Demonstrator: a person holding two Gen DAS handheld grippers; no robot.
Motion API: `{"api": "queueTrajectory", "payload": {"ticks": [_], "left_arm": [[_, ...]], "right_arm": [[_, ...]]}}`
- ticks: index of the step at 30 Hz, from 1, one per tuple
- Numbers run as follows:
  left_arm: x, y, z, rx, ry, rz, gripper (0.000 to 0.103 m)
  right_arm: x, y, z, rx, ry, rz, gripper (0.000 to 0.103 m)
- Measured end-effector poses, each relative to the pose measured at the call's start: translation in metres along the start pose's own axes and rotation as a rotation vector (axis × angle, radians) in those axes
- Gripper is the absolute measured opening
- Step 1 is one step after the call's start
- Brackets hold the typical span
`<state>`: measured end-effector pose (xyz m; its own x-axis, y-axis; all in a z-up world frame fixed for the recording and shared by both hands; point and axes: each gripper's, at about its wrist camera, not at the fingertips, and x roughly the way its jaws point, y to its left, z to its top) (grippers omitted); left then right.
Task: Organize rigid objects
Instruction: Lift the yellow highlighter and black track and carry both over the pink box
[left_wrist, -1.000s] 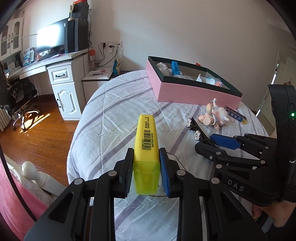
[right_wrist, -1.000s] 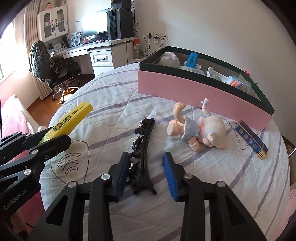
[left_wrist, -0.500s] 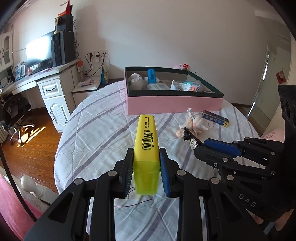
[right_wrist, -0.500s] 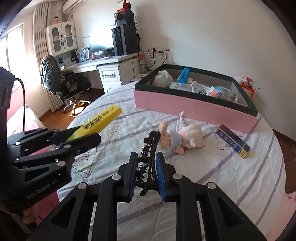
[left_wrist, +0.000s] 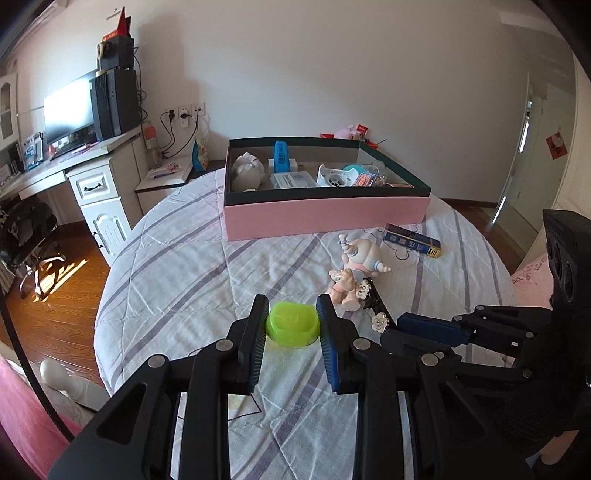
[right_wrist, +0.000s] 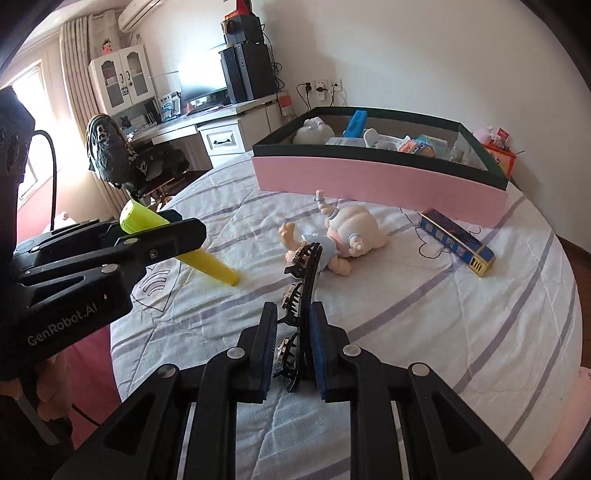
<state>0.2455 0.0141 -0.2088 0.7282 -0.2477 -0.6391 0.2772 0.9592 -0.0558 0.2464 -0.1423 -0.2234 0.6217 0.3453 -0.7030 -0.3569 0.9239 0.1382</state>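
Note:
My left gripper (left_wrist: 293, 332) is shut on a yellow highlighter (left_wrist: 293, 328), seen end-on in the left wrist view. In the right wrist view the highlighter (right_wrist: 210, 264) slants down, its lower end near the bedsheet. My right gripper (right_wrist: 293, 343) is shut on a black hair clip (right_wrist: 303, 291) with flower studs, which juts forward above the bed. The clip (left_wrist: 373, 302) also shows beside the right gripper (left_wrist: 399, 328). A baby doll (right_wrist: 347, 236) and a small blue box (right_wrist: 458, 242) lie on the sheet before the pink storage box (right_wrist: 369, 177).
The pink box (left_wrist: 325, 218) has a dark rim and holds several items, among them a white figure and a blue stick. The striped bed (left_wrist: 177, 266) drops to a wood floor on the left. A white desk (left_wrist: 92, 177) and an office chair (right_wrist: 110, 155) stand beyond.
My right gripper has shut on the hair clip and raised it off the sheet. The highlighter in my left gripper has tipped from lying forward to pointing down. Both grippers have drawn back and up.

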Motion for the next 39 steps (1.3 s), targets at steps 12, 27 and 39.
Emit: {"api": "queueTrajectory", "payload": {"ticks": [12, 27, 39], "left_arm": [[0.006, 0.007, -0.013, -0.002, 0.032, -0.008, 0.028], [0.031, 0.007, -0.032, -0.007, 0.118, -0.027, 0.025], [0.024, -0.019, 0.078, 0.092, -0.067, -0.083, 0.023]], "right_arm": [[0.014, -0.008, -0.001, 0.031, 0.005, 0.021, 0.02], [-0.008, -0.017, 0.006, 0.058, -0.059, 0.039, 0.02], [-0.026, -0.032, 0.07, -0.01, -0.163, -0.021, 0.021]]}}
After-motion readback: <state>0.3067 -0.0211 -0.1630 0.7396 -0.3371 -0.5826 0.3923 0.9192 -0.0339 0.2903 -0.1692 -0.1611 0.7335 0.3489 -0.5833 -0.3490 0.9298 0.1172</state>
